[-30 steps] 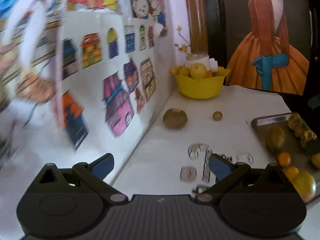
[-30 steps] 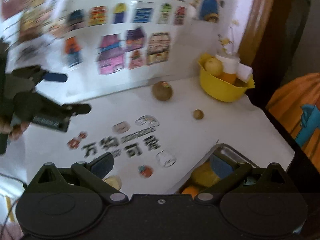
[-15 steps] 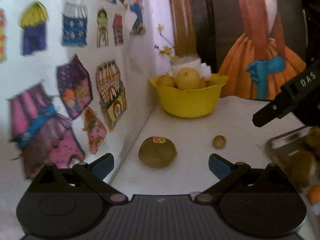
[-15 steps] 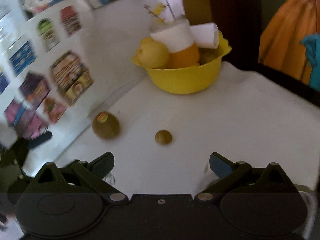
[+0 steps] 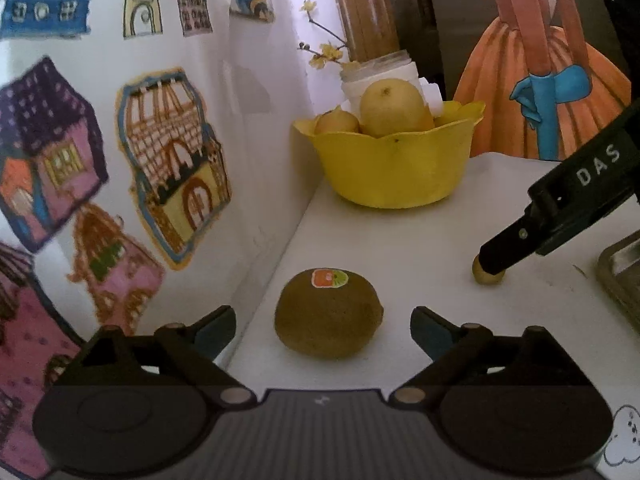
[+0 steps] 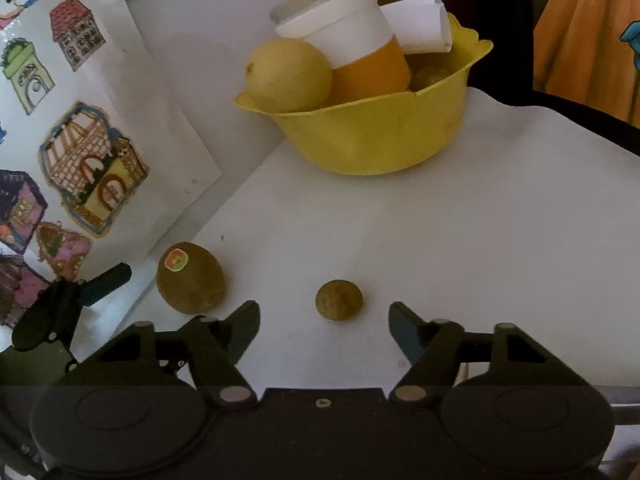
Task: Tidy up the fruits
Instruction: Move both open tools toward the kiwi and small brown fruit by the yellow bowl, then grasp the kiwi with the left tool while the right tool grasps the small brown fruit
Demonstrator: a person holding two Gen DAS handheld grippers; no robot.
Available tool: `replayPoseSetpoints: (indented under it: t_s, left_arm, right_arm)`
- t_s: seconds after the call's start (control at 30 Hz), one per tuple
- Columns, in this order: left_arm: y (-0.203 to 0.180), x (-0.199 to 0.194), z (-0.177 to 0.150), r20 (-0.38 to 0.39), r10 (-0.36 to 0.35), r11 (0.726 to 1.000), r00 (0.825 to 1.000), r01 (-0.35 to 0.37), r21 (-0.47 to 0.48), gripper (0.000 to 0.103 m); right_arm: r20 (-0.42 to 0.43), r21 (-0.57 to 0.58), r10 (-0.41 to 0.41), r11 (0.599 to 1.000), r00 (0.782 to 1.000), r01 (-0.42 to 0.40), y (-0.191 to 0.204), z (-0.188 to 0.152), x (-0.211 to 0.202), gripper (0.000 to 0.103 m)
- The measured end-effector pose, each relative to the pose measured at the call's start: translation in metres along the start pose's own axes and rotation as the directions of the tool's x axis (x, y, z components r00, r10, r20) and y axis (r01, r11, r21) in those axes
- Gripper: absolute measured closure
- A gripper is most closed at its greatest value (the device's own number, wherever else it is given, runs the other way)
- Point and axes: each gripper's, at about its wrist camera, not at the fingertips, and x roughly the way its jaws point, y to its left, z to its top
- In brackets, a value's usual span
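Left gripper (image 5: 323,326): fingers apart, kiwi (image 5: 328,314) between them on the table (image 5: 400,240).
Kiwi sticker: orange-green, unreadable.
Right gripper (image 6: 324,322): fingers apart around the small fruit (image 6: 339,300); marked "DAS".
Bowl (image 6: 372,132): behind.

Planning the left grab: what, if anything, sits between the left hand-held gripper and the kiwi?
Nothing visible does. The kiwi lies on bare white table straight ahead of the open left hand-held gripper, centred on the gap between its fingers. The right hand-held gripper is off to the side, at the small round fruit.

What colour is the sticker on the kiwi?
Orange and green, on the kiwi; clearest in the left wrist view.
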Motion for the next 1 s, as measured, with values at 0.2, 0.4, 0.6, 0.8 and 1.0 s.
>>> replayPoseSetpoints:
  t_s: [0.2, 0.4, 0.6, 0.8, 1.0]
  left_arm:
    - [-0.006, 0.009, 0.002, -0.003, 0.004, 1.0, 1.0, -0.004, 0.018, 0.012]
    - [-0.004, 0.018, 0.003, -0.013, 0.047, 0.999, 0.999, -0.047, 0.026, 0.017]
    - [-0.001, 0.025, 0.006, -0.007, 0.033, 0.999, 0.999, -0.033, 0.01, 0.02]
    - [0.005, 0.03, 0.009, -0.011, 0.005, 0.999, 1.0, -0.005, -0.031, 0.025]
    - [0.005, 0.031, 0.01, -0.011, -0.011, 0.999, 1.0, 0.01, -0.046, 0.033]
  right_arm:
    - [-0.003, 0.009, -0.019, 1.0, 1.0, 0.019, -0.003, 0.001, 0.011, 0.041]
    - [-0.009, 0.005, -0.01, 1.0, 1.0, 0.01, -0.001, 0.001, 0.02, 0.047]
    - [0.006, -0.009, -0.039, 0.999, 0.999, 0.039, 0.002, -0.001, 0.024, 0.053]
    - [0.024, -0.025, -0.073, 0.997, 0.997, 0.073, 0.006, -0.002, 0.025, 0.062]
    - [0.037, -0.058, -0.096, 0.993, 0.995, 0.098, 0.01, -0.003, 0.027, 0.071]
